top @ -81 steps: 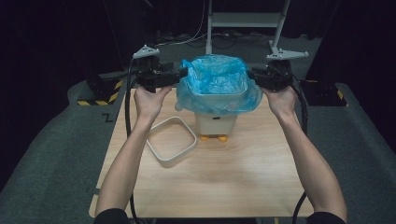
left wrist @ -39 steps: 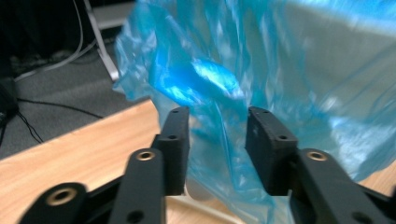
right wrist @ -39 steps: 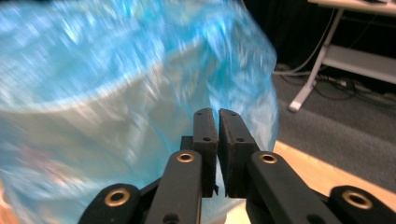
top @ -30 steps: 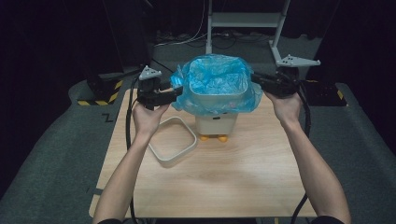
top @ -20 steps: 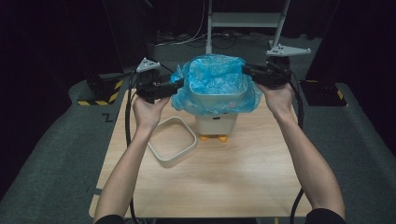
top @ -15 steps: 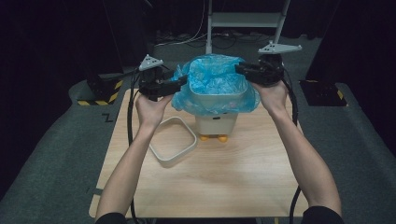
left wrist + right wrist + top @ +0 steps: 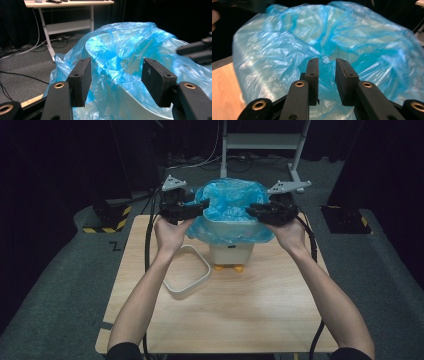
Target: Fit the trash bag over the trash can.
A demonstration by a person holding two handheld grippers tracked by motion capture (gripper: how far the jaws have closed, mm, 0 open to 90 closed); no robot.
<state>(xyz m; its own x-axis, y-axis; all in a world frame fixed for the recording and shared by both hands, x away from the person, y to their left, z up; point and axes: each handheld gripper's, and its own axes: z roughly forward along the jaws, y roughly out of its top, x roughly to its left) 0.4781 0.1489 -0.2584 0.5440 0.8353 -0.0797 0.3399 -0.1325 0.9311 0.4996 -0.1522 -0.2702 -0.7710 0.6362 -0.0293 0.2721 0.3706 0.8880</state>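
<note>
Left gripper point(image 7: 113, 82): jaws wide, blue bin liner point(image 7: 120, 57) between them, not pinched.
Right gripper point(image 7: 327, 80): narrow gap, just been opening, gripping nothing.
Liner: draped over white bin point(image 7: 230, 251).
Risk: a snagged fold tears or tips the bin toward the loose rim ring point(image 7: 186, 271) beside it.

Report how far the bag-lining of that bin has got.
Done: the blue bag sits in the white bin, its edge draped over the rim. In hand: the left gripper and right gripper hover open at opposite sides. Left, apparently: smoothing the bag down and fitting the loose ring from the table.
</note>
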